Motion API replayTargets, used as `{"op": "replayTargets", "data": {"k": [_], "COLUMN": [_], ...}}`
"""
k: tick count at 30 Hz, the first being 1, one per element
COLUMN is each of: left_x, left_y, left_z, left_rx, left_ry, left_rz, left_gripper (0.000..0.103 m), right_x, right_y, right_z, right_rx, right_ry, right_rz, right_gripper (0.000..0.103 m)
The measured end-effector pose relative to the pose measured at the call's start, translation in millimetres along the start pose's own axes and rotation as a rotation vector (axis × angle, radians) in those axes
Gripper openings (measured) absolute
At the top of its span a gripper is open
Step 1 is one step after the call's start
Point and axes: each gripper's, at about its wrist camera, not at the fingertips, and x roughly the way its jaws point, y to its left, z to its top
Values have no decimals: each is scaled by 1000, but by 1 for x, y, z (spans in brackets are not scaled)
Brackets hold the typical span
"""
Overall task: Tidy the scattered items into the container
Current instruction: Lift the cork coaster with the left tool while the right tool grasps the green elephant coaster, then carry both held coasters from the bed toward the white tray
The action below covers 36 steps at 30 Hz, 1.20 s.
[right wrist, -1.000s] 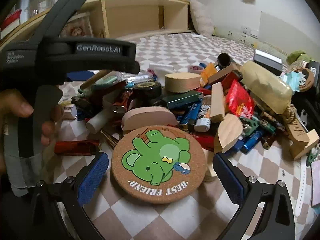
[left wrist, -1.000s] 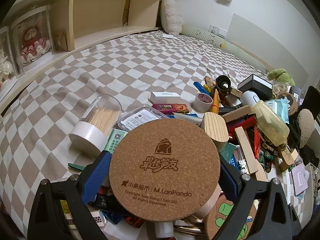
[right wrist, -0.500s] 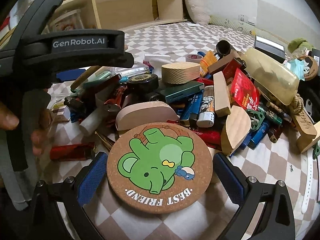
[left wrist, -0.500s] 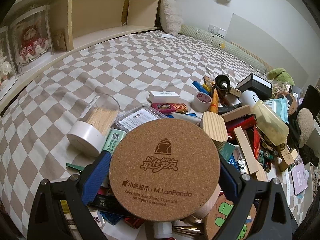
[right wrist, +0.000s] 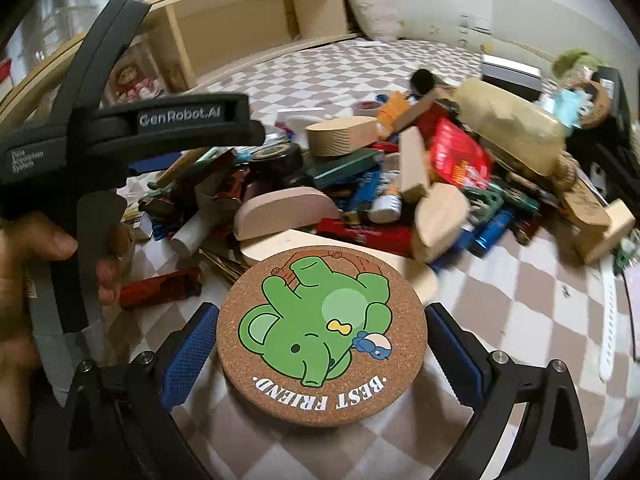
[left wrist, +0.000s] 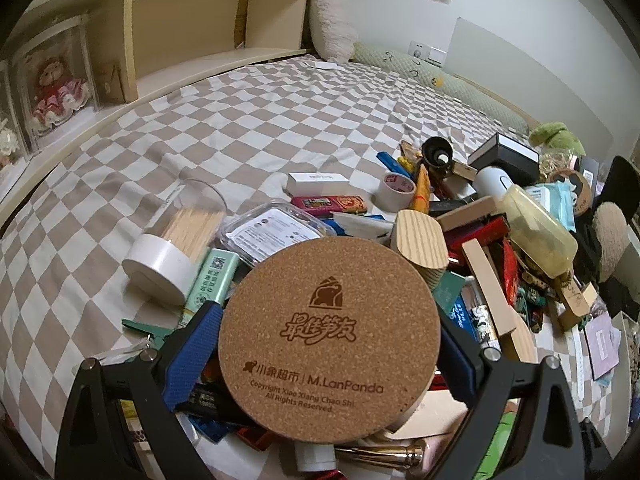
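My left gripper (left wrist: pixel 326 344) is shut on a round cork coaster (left wrist: pixel 330 336) with brown printed lettering, held above the pile of small items. My right gripper (right wrist: pixel 322 344) is shut on a second cork coaster (right wrist: pixel 320 334) with a green elephant and "BEST FRIEND", lifted off the checkered bedspread. The left gripper's black body (right wrist: pixel 132 128) and the hand on it fill the left of the right wrist view. No container shows in either view.
A heap of clutter lies on the bed: wooden blocks (right wrist: pixel 342 136), a toothpick jar (left wrist: pixel 176 240), a tape roll (left wrist: pixel 396 190), a yellowish case (left wrist: pixel 538 236), a black box (left wrist: pixel 504 156), lighters, packets. A wooden shelf (left wrist: pixel 192 32) runs along the far left.
My right gripper closed on the elephant coaster and lifted it back from the pile. My left gripper holds its coaster as before, almost still.
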Motion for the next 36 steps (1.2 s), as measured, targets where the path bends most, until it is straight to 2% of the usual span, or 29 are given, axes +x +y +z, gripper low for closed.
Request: {"op": "replayTargets", "data": {"k": [18,21,28,36], "left_x": [-15,-17,-36,-41], "left_y": [-42,-46,-65,-84], "left_z": [-23,-24,-23,-27], "left_rx": [97,109,182,222], "left_ry": [-19,-14,-71,-72], "left_rz": [-43,-65,-114,-179], "left_gripper": [98,98,98,98], "right_x": [-47,-53,-64,-86], "right_y": [-57,-64,-86,-117], "right_z": [-22,-23,-20,-14], "right_rx": [192,216,289,362], "right_ry": [-66,-82,-117,-167], "right_rz": [-103,-112,-149,-208], "right_gripper": [101,101,101,101]}}
